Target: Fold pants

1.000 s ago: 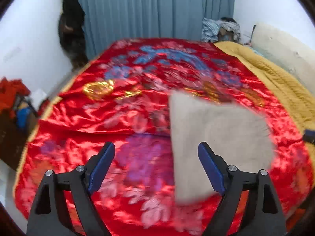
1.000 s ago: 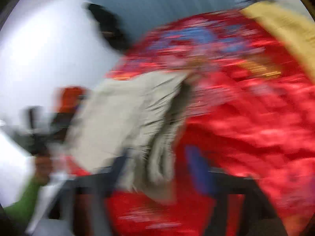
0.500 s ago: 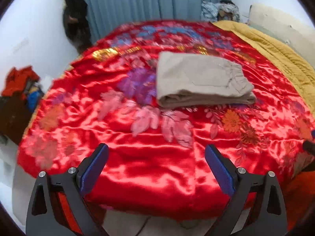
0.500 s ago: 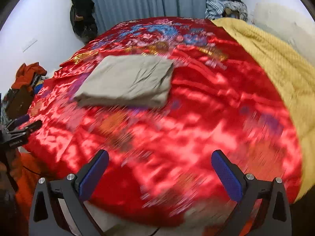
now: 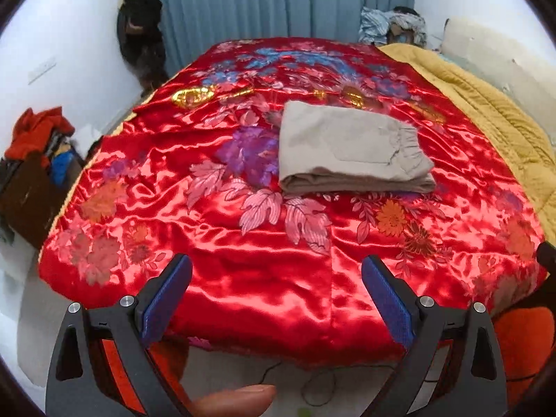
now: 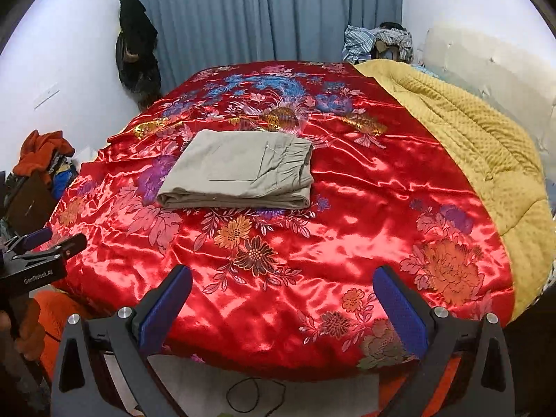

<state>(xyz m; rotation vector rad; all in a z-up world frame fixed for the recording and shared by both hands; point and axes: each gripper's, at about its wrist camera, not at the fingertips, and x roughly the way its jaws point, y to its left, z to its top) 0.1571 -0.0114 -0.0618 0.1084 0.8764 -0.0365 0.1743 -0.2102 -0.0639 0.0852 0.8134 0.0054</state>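
Observation:
The beige pants (image 5: 351,147) lie folded into a flat rectangle on the red floral satin bedspread (image 5: 243,243), elastic waistband to the right. They also show in the right wrist view (image 6: 239,173). My left gripper (image 5: 276,293) is open and empty, held off the bed's near edge, well short of the pants. My right gripper (image 6: 283,300) is open and empty, also back over the near edge. The left gripper shows at the left of the right wrist view (image 6: 38,243).
A yellow quilt (image 6: 469,132) covers the bed's right side. A blue curtain (image 6: 264,14) hangs behind. A dark coat (image 6: 137,41) hangs on the left wall. A box with red clothes (image 5: 34,160) stands at the left. A cable (image 6: 253,396) lies on the floor.
The pants went from held and moving to lying folded on the bed. Both grippers let go and pulled back off the bed's near edge.

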